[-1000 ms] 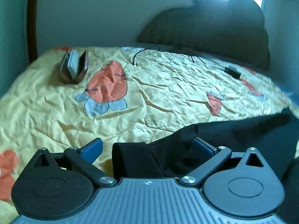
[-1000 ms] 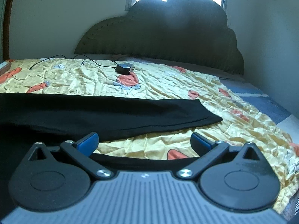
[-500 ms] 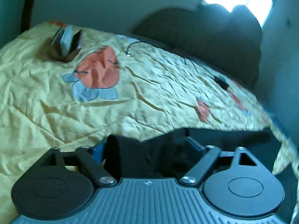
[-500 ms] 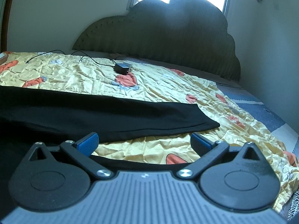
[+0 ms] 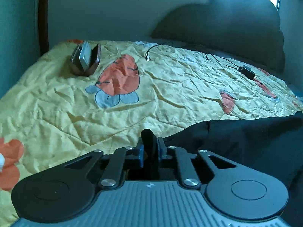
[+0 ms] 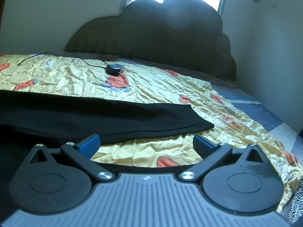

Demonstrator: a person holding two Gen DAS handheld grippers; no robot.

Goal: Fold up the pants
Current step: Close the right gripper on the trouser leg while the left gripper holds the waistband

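Left wrist view: the left claw [image 5: 150, 151] is pinching a bunched fold of the black pants [image 5: 246, 138], its blue pads closed on the fabric, presumably to lift that end for folding. The claw is pointing level across the yellow bedspread [image 5: 170, 94].

Right wrist view: the right claw [image 6: 145, 144] is standing wide apart, gripping nothing, hanging low above the near trouser edge. One pant leg [image 6: 113, 119] is lying flat across the bed.
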